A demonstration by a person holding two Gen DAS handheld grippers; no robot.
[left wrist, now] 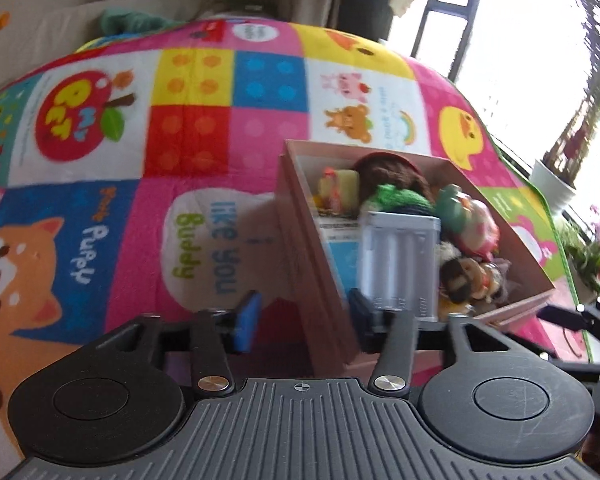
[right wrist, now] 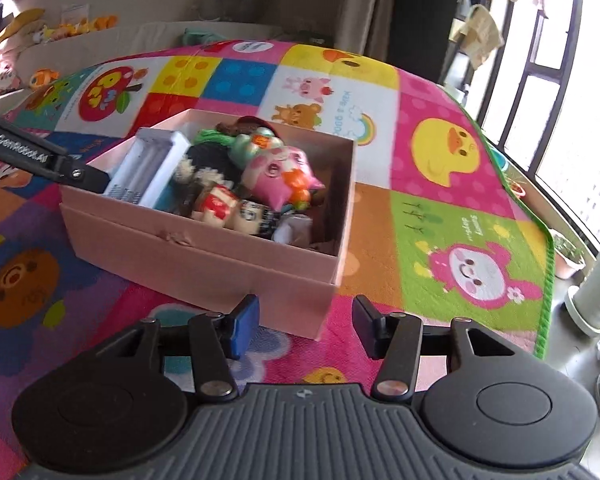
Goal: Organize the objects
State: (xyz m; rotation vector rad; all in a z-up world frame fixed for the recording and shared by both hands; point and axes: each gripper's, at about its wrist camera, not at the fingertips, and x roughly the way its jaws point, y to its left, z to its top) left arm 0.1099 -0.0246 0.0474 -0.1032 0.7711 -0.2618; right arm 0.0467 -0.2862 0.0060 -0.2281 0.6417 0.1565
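Toys fill the pink box (right wrist: 204, 252), and it sits on the colourful play mat (right wrist: 440, 208) with its long side toward the right wrist camera. Inside, a pink pig plush (right wrist: 280, 174) lies on top near the middle, a green figure (right wrist: 252, 144) just behind it, a small red-and-cream figure (right wrist: 216, 206) against the near wall, and dark furry plush pieces (right wrist: 208, 164) between them. At the box's left end a clear plastic case (right wrist: 152, 166) with ribbed channels leans tilted against the end wall, on top of the pile.

Left gripper (left wrist: 304, 320) now: jaws apart, nothing pressed between the pads, hovering at that left end of the box. Its right finger (left wrist: 362, 312) sits just beside the clear case; whether it touches, I cannot tell. The left wall of the box runs up between the two fingers.

Right gripper (right wrist: 306, 328): jaws apart too, empty, hanging just off the box's near right corner over the mat. At the mat's far right edge stands a white pot (right wrist: 596, 296).
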